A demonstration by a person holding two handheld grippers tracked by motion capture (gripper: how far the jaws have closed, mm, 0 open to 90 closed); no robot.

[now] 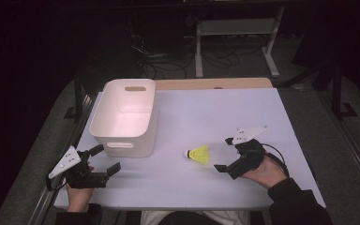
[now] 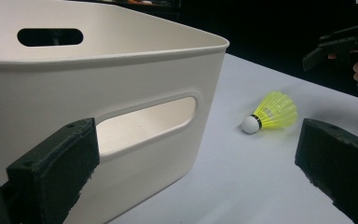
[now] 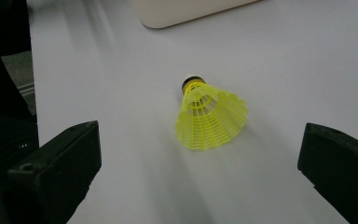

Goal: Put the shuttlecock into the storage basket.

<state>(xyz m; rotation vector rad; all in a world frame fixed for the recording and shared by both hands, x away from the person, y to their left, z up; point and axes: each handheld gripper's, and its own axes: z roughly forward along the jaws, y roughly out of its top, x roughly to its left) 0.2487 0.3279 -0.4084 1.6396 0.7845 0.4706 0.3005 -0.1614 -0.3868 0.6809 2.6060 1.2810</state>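
Note:
A yellow shuttlecock [image 1: 199,154] with a white cork lies on its side on the white table [image 1: 206,112], cork pointing left. My right gripper [image 1: 224,153] stands open just to its right, skirt end toward it; in the right gripper view the shuttlecock [image 3: 209,115] lies ahead between the spread jaws, untouched. My left gripper [image 1: 106,158] is open at the table's front left, just in front of the white bin [image 1: 124,117]. Its own view faces the bin's near wall [image 2: 121,107] with the shuttlecock [image 2: 271,112] beyond to the right.
The bin is empty, with handle slots in its end walls. A wooden strip [image 1: 215,83] runs along the table's far edge. Beyond it are a metal frame [image 1: 234,33] and cables on a dark floor. Bare table lies between and behind the grippers.

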